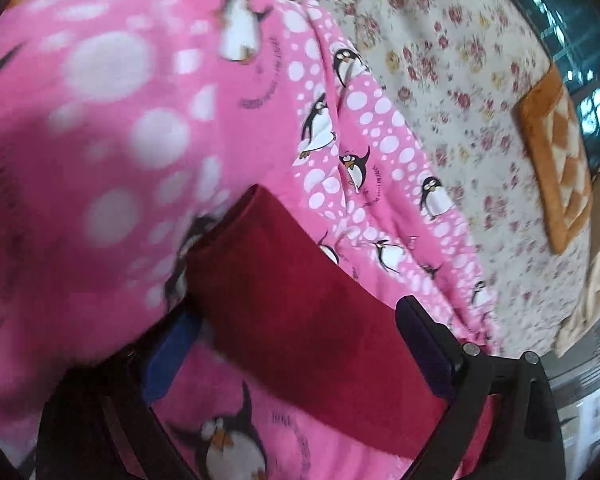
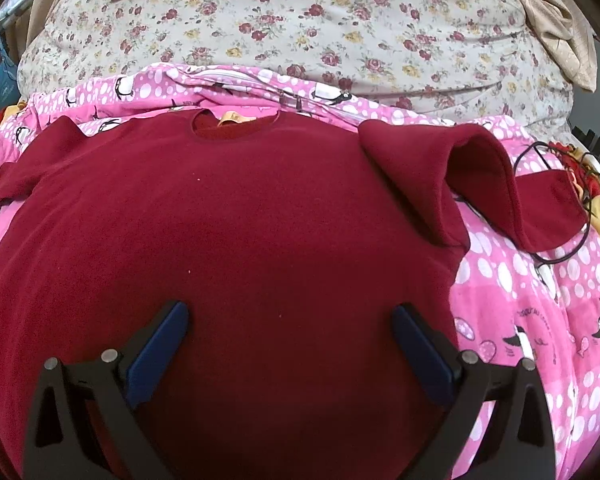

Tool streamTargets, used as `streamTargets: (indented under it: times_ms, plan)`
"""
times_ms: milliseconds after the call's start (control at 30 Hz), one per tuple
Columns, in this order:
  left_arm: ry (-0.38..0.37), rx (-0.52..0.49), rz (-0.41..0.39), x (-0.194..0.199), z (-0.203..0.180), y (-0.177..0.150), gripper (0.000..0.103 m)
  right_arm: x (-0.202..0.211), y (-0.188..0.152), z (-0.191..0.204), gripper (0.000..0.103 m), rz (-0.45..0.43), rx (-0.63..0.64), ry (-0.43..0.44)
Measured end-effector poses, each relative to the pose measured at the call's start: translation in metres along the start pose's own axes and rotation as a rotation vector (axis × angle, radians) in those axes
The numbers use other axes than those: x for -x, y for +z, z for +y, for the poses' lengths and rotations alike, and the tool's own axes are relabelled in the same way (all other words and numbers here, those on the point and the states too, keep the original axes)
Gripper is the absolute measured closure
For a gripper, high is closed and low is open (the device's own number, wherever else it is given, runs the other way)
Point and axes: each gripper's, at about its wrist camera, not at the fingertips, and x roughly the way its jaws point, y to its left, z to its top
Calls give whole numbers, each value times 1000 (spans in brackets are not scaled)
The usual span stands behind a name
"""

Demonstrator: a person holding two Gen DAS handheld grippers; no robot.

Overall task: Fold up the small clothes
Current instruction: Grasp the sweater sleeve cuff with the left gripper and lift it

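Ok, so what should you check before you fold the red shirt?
1. Shirt lies spread flat on the pink blanket: ok.
2. Right sleeve flat: not ok, it stands bunched up and doubled over.
3. Left sleeve flat: cannot tell, only its edge shows in the right view.
4. Black cable clear of the shirt: not ok, it runs over the sleeve's end.
5. Right hand-held gripper open and ready: ok, jaws wide over the shirt's body, gripping nothing.
6. Left hand-held gripper has hold of the red cloth: not ok, jaws stand wide with cloth between them, no pinch.
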Motion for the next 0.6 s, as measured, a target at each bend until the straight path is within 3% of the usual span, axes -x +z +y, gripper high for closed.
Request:
streamTargets:
  times_ms: [67,133,200,267,400,467,600]
  plan:
    - [43,-34,-9,-5,-4,1,13,-1,1,0,0,0,1,-1]
    - [136,-83,-24,-10,-13,0,35,0,1,0,0,0,0,1]
    - [326,-143,-42,-12,-19,-2,99,-1,1,0,0,0,-1,1]
    - [374,-147,-91,-1,-25,-2,103,-1,1,0,0,0,-2,2]
    - [444,-197,-314,60,-53,-1,103,-2,1,0,0,0,-4,4]
    - [462,-171,-378,88,-56,4,103,-2,1,0,0,0,-4,4]
    - [431,-205,-365,106,-81,-4,103,-1,1,0,0,1,-5,5]
